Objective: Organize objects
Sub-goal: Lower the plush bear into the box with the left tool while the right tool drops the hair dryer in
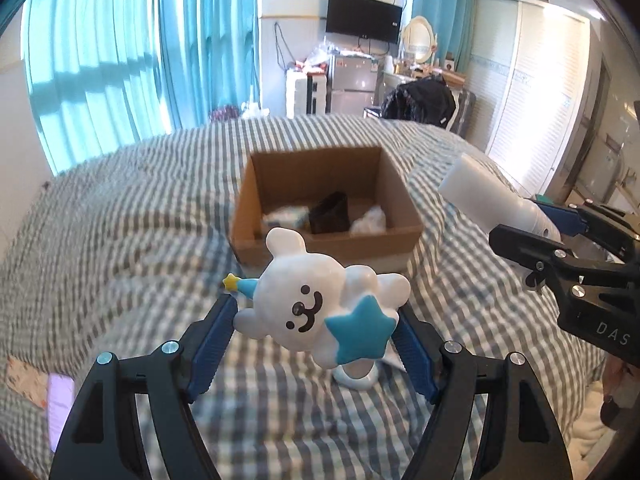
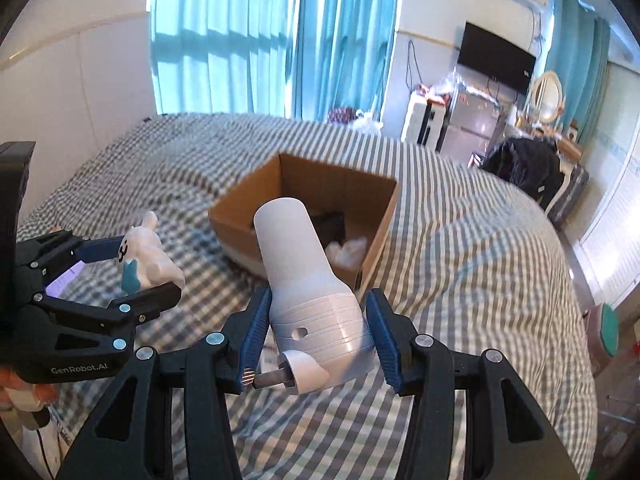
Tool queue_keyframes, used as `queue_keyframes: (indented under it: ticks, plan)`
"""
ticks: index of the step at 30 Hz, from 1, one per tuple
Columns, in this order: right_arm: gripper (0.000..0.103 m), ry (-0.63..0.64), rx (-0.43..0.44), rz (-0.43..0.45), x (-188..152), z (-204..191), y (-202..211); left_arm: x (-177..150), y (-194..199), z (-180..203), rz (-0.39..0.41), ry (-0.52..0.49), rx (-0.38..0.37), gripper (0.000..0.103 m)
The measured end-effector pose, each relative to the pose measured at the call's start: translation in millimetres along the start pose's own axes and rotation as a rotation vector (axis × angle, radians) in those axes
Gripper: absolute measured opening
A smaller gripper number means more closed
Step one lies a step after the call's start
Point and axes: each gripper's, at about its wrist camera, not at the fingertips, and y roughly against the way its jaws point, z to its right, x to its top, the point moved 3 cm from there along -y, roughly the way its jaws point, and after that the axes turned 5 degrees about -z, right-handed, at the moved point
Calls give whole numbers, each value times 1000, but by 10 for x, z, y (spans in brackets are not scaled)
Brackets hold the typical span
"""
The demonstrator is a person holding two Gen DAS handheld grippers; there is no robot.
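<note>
While both tools hang above the striped bed (image 1: pixel 120 220), the open cardboard box (image 1: pixel 400 200) sits on the bedding ahead of them and serves as the marker for everything else. On the near side of the box, lifted clear of the bed, the left tool (image 1: pixel 316 332) is clamped on a white bunny figurine (image 1: pixel 304 300) — its blue pads press the toy's two sides, and the toy lies tilted, with a blue star on its front and a small blue cone tipped with a yellow star beside its head. Nearer the camera than the box and off to its right, the right tool (image 2: pixel 316 320) grips a white handheld device (image 2: pixel 296 248) by its ribbed lower body; the smooth cylindrical end points up toward the box, and a short metal shaft sticks out of the bottom end. From the right wrist view the device's upper end overlaps the box's near wall, though I cannot tell whether it is over the opening. Inside the box lie a dark object (image 1: pixel 330 214) and some white items (image 1: pixel 370 220) — too blurred to name.
</note>
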Motion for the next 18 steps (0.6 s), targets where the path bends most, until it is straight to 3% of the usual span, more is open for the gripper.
queue_keyframes:
  ticks: [9,12,18]
  plan:
    - [49,5,8,86,756,174,-124,818,-146,-224,68,3,15,78]
    - [49,-15,12,90,1066,268,-363,1085,-327,-297,71,1,20,78]
    - [49,-73,48,36,1352,465,-1020,1415,-953,-333,33,-39,16,78]
